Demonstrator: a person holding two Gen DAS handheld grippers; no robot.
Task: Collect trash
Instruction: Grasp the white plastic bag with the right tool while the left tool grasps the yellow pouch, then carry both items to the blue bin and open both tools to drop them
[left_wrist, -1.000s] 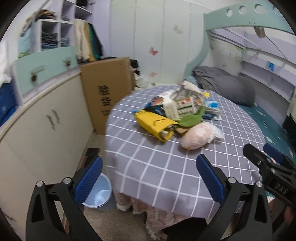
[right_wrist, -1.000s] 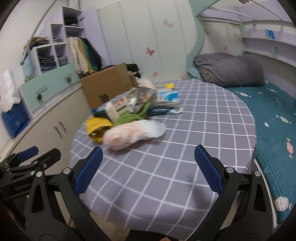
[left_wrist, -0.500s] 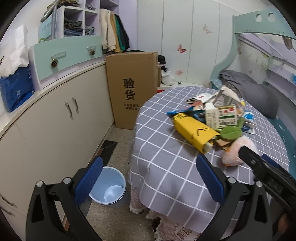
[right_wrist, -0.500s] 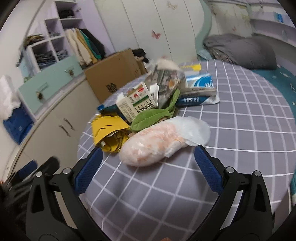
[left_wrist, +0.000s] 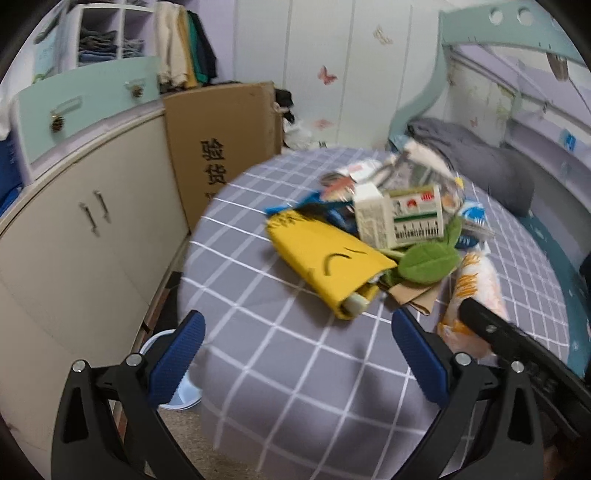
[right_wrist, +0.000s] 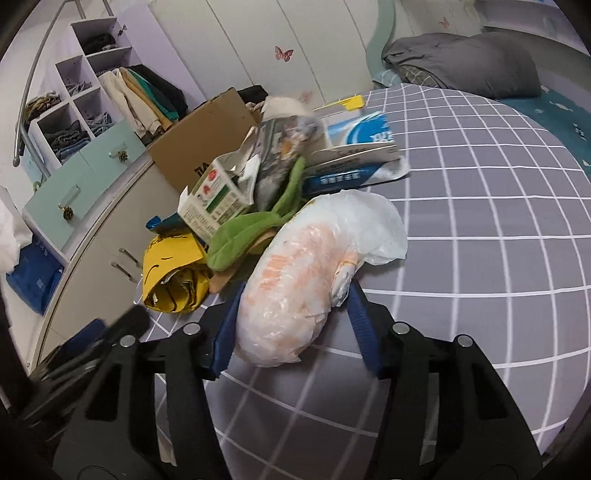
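1. The bag (right_wrist: 295, 291), white and orange plastic, lay at the near edge of the trash pile (right_wrist: 258, 192) on the table (right_wrist: 480, 229).
2. The right gripper (right_wrist: 291, 325) straddled the bag, jaws partly open, pads beside it but not clearly pressing.
3. The left gripper (left_wrist: 295, 354) hung wide open, empty, over the table edge.
4. Closing slowly on the bag's thick middle should stop it slipping; the bin (left_wrist: 162, 354) stood on the floor below.

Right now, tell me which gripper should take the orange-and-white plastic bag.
Right. The right gripper already straddles the plastic bag, pads at both sides. The left gripper hangs open over bare tablecloth.
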